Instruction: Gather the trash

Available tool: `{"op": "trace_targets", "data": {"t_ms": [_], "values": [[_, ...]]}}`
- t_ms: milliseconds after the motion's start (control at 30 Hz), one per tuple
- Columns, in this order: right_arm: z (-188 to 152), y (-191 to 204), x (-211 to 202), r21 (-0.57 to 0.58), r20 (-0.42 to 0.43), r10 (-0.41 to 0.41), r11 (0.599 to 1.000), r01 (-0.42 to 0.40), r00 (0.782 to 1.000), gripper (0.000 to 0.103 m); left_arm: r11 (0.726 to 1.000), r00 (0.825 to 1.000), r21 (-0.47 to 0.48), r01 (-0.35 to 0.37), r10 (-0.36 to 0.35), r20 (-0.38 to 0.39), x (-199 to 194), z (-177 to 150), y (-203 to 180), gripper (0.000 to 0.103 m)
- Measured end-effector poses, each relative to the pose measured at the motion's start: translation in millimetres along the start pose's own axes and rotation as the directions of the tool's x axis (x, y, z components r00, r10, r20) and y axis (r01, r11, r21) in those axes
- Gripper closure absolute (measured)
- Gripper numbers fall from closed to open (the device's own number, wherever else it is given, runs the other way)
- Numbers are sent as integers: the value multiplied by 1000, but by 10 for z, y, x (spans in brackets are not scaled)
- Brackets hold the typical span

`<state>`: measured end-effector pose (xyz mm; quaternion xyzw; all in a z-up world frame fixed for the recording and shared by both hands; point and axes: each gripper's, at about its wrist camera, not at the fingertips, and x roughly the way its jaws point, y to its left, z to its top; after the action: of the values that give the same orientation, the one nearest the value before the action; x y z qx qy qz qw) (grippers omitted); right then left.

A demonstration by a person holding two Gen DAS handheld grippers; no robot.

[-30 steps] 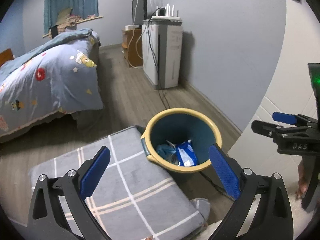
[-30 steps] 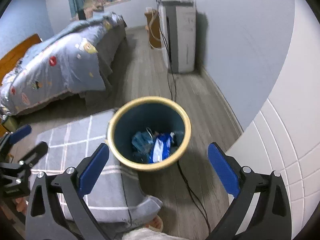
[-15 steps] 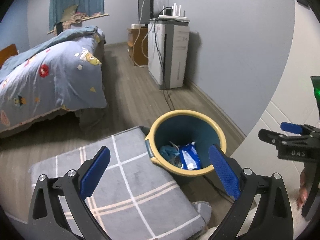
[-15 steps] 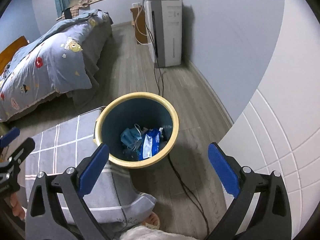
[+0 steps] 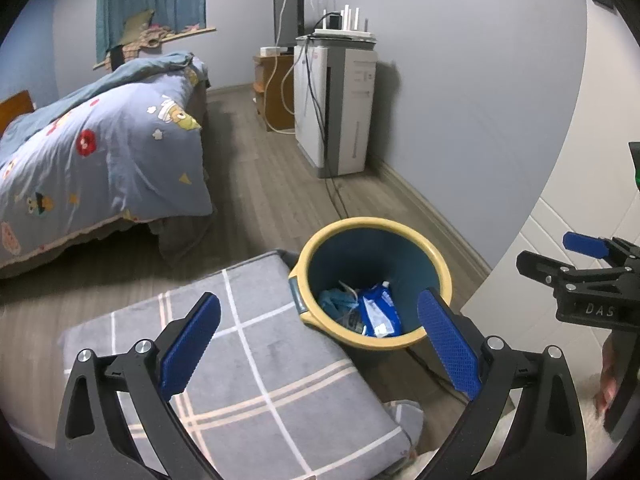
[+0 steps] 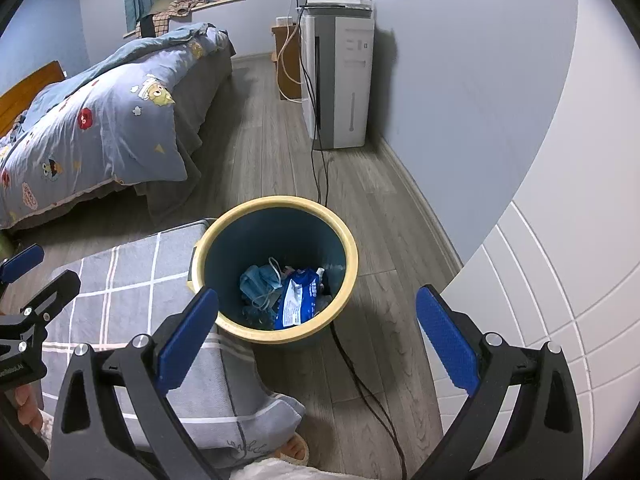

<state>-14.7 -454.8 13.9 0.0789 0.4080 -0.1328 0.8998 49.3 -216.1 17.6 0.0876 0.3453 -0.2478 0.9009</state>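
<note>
A round bin (image 6: 276,268), teal inside with a yellow rim, is standing upright on the floor at the centre of the right-wrist frame and right of centre in the left-wrist frame (image 5: 374,280). Its left side is touching a grey checked cushion. Trash is lying at its bottom: a crumpled blue face mask (image 6: 258,282) with white ear loops on the left, and a blue-and-white wrapper (image 6: 300,300) lying beside it on the right, its white end pointing toward the lower frame edge. Smaller dark scraps are sitting behind them, too small to identify.
</note>
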Motion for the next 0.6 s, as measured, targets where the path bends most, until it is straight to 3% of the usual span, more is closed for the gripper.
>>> {"op": "trace_targets", "data": {"t_ms": [600], "values": [[2,2,8,-1,-1,-1,1000,1,1000,6,1000,1000,8,1,-1,-2,-5,-11,-8,5]]}}
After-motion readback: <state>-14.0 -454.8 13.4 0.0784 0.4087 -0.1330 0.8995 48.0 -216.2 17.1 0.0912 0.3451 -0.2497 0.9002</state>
